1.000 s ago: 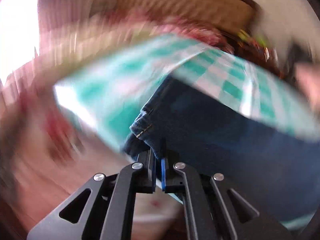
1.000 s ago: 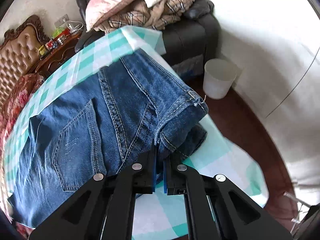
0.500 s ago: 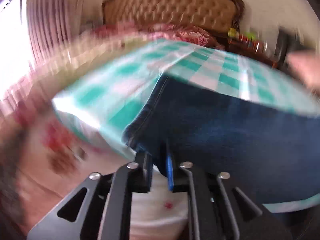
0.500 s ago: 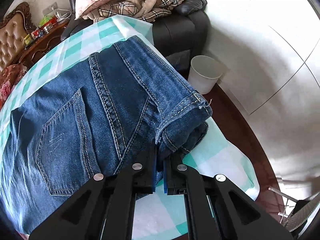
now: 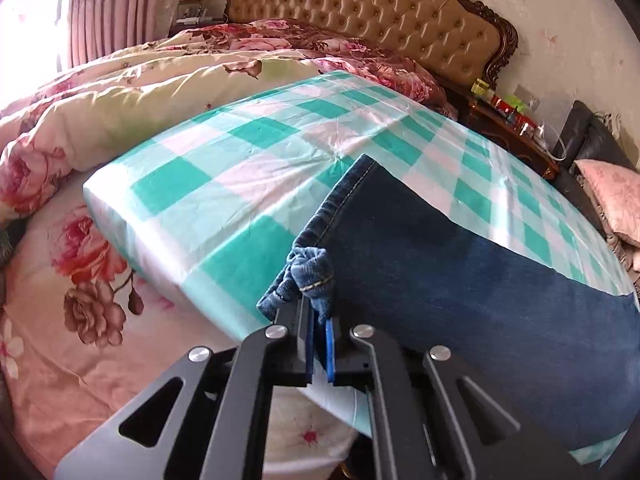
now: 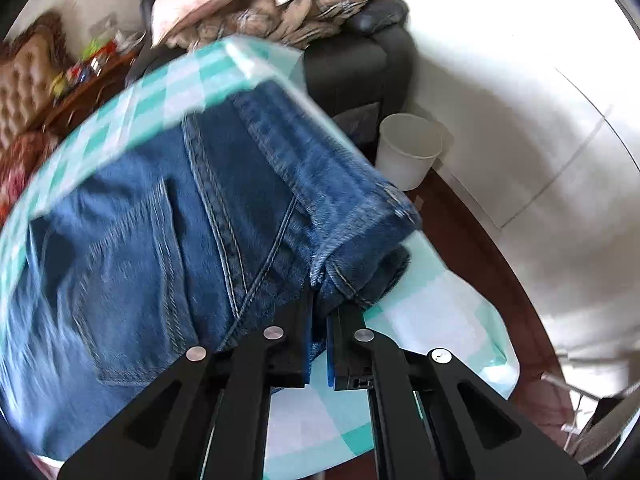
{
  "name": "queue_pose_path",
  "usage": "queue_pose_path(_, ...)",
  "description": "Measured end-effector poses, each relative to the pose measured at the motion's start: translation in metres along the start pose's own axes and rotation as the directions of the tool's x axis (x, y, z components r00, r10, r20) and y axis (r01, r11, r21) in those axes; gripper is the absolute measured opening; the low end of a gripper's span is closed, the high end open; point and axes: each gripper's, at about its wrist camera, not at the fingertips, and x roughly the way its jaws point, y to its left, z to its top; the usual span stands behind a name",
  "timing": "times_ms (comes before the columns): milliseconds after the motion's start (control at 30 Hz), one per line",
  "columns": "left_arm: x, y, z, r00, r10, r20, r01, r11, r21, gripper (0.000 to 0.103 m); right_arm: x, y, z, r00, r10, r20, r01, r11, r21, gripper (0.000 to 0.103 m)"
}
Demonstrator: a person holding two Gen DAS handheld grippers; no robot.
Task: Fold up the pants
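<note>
The jeans [image 5: 460,280] are spread on the teal checked cloth [image 5: 248,168]. A bunched hem corner is pinched in the left gripper [image 5: 318,322], jaws nearly closed. The waistband end is clamped the same way by the right gripper [image 6: 319,320], only a narrow gap left.

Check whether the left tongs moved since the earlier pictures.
Yes. The left tongs, gripping the jeans, swung left; the headboard shifted rightward in view.
</note>
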Motion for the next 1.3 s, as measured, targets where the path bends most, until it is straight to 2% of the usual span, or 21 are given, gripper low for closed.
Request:
queue_pose_path(167,0.008,-0.004,0.010,1.000,0.006,-0.015,-0.006,1.000,0.001,0.006,0.002,-0.008,0.000,0.998,0.056,0.004,-0.056,0.998,0.012,0.003)
queue_pose_path(267,0.012,-0.012,0.023,1.000,0.020,0.000,-0.020,0.999,0.036,0.005,-0.001,-0.014,0.001,0.994,0.112,-0.003,-0.112,0.993,0.032,0.002)
queue_pose_path(333,0.019,-0.017,0.033,1.000,0.016,-0.008,-0.016,0.999,0.044,0.006,0.001,-0.024,0.000,0.984,0.180,-0.020,-0.178,0.982,0.066,0.003)
queue_pose_path(433,0.029,-0.017,0.036,0.999,0.029,-0.042,-0.027,0.999,0.031,0.006,0.004,-0.037,-0.002,0.959,0.282,-0.031,-0.277,0.955,0.105,0.003)
queue_pose_path(467,0.028,-0.016,0.035,0.999,0.022,-0.043,-0.021,1.000,0.017,0.012,0.004,-0.042,-0.002,0.947,0.320,-0.029,-0.315,0.941,0.122,0.009)
queue_pose_path(500,0.028,-0.015,0.034,0.999,0.007,-0.049,-0.007,1.000,0.000,0.026,0.005,-0.049,-0.001,0.926,0.375,-0.034,-0.367,0.919,0.146,0.012)
queue_pose_path(533,0.027,-0.013,0.032,0.998,-0.023,-0.052,0.022,1.000,-0.021,0.029,0.006,-0.051,0.000,0.916,0.400,-0.037,-0.390,0.908,0.151,0.014)
queue_pose_path(600,0.025,-0.015,0.029,0.998,-0.023,-0.054,0.021,0.999,-0.026,0.029,0.009,-0.052,0.004,0.899,0.436,-0.050,-0.425,0.893,0.151,0.018)
queue_pose_path(667,0.022,-0.015,0.027,0.998,-0.041,-0.055,0.038,0.998,-0.047,0.031,0.015,-0.049,0.010,0.890,0.451,-0.063,-0.437,0.885,0.158,0.019)
queue_pose_path(733,0.022,-0.010,0.025,0.995,-0.078,-0.065,0.072,0.993,-0.095,0.030,0.017,-0.047,0.013,0.890,0.452,-0.061,-0.439,0.884,0.161,0.018)
queue_pose_path(767,0.023,-0.008,0.025,0.994,-0.080,-0.072,0.072,0.991,-0.112,0.020,0.018,-0.047,0.012,0.893,0.446,-0.060,-0.432,0.888,0.159,0.013)
queue_pose_path(800,0.024,-0.006,0.025,0.995,-0.067,-0.078,0.058,0.992,-0.115,0.005,0.019,-0.044,0.010,0.908,0.416,-0.056,-0.404,0.902,0.151,0.008)
queue_pose_path(833,0.025,-0.003,0.026,0.995,-0.056,-0.088,0.045,0.992,-0.119,0.003,0.017,-0.043,0.007,0.914,0.403,-0.050,-0.393,0.908,0.144,0.006)
queue_pose_path(933,0.027,0.010,0.030,0.990,-0.103,-0.096,0.087,0.984,-0.158,0.003,0.002,-0.036,0.000,0.944,0.328,-0.026,-0.324,0.941,0.099,0.004)
queue_pose_path(1133,0.023,0.005,0.031,0.992,-0.095,-0.079,0.084,0.987,-0.139,0.003,-0.003,-0.041,-0.006,0.949,0.315,-0.025,-0.311,0.944,0.107,0.004)
queue_pose_path(1233,-0.001,-0.014,0.041,0.996,-0.094,-0.004,0.093,0.994,-0.049,0.003,-0.006,-0.040,-0.001,0.946,0.323,-0.022,-0.319,0.942,0.106,0.004)
queue_pose_path(1300,-0.018,-0.029,0.050,0.990,-0.134,0.045,0.133,0.991,0.012,0.003,0.001,-0.038,0.001,0.947,0.317,-0.047,-0.311,0.945,0.101,0.004)
